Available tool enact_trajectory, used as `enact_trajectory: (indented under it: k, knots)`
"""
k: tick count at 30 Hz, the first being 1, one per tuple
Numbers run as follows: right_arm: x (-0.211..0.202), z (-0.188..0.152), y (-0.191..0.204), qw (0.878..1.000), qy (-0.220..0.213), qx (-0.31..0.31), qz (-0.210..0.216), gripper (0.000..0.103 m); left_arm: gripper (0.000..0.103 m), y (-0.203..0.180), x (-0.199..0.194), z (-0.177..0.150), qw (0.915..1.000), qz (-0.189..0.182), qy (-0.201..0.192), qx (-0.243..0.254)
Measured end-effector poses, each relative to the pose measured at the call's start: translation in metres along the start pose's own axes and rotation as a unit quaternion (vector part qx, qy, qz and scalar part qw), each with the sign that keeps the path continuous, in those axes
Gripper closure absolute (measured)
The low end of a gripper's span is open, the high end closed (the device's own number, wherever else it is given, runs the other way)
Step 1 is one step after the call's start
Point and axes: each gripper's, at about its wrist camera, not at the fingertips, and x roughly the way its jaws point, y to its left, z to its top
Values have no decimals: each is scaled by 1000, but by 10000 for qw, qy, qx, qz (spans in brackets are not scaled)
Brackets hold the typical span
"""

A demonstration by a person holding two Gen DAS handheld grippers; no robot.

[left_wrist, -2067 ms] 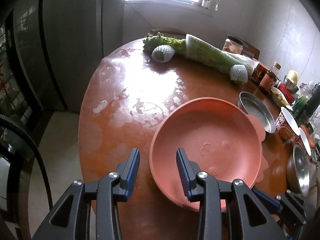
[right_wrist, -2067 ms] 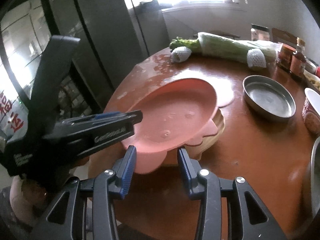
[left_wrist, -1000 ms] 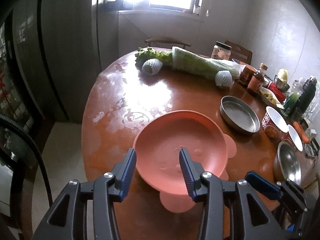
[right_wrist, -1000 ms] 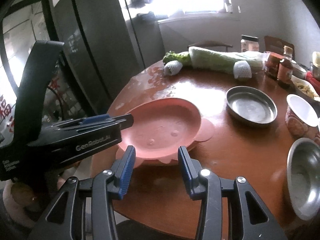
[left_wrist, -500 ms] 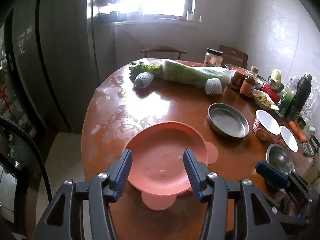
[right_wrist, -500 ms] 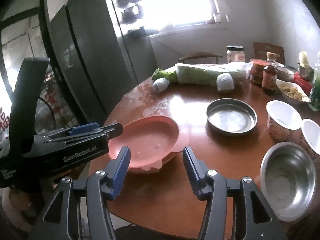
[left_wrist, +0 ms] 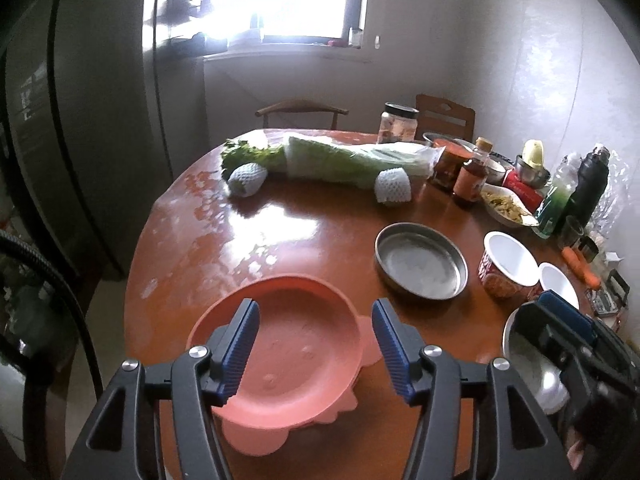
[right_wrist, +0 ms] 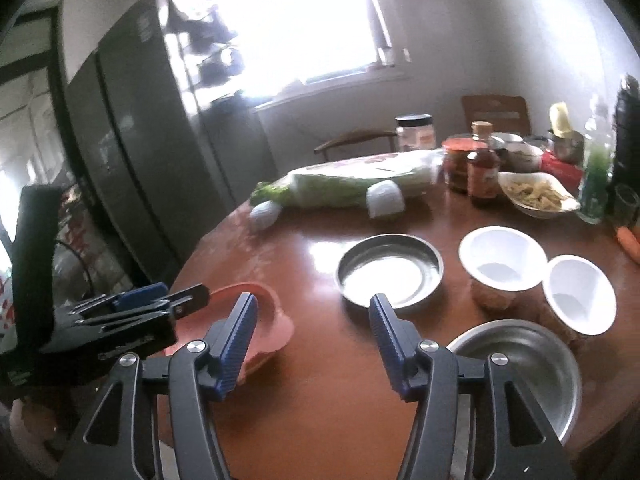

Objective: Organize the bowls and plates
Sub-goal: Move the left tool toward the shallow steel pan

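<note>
A stack of pink plates (left_wrist: 296, 356) rests near the table's front left edge, the top one round and dished, lobed rims showing beneath it. My left gripper (left_wrist: 314, 306) hovers above and in front of the stack, its jaws opening, with nothing between them. In the right wrist view the pink plates (right_wrist: 272, 320) lie to the left, partly hidden by the left gripper (right_wrist: 160, 300). My right gripper (right_wrist: 313, 299) hangs over bare table, its jaws opening and holding nothing. A shallow steel pan (right_wrist: 390, 270), a steel bowl (right_wrist: 516, 368) and two white bowls (right_wrist: 502, 254) (right_wrist: 580, 294) stand to the right.
The round brown table (left_wrist: 280, 240) carries a wrapped cabbage (left_wrist: 352, 160), two foam-netted fruits, jars, sauce bottles and a dish of food (right_wrist: 536, 196) along its far and right side. A dark fridge (left_wrist: 60, 120) stands to the left. Chairs stand behind the table.
Both grippers have drawn back and upward from the pink plates, which now sit on the table, and their jaws have widened. The right view has swung right toward the steel and white bowls.
</note>
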Motion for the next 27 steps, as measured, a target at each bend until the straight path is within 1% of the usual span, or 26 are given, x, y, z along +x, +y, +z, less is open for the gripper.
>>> enact_trajectory:
  k: [4,13,21,26,27]
  knots:
    - [2,12,-17,9998,-20,200,-88,43,44,-8,6,12,10000,-69,26,43]
    - [13,38,-39,9991,95,325,-238,43,44,-27,28,42,9997,-144,132,120]
    - [38,53,-59,9976,410,382,-412,43,44,-47,56,62,9991,-203,307,218]
    - [58,59,-71,9958,708,483,-320,43,44,-55,81,69,9983,-197,512,216]
    - [63,59,-73,9952,770,491,-361,43,44,-56,85,69,9980,-202,566,215]
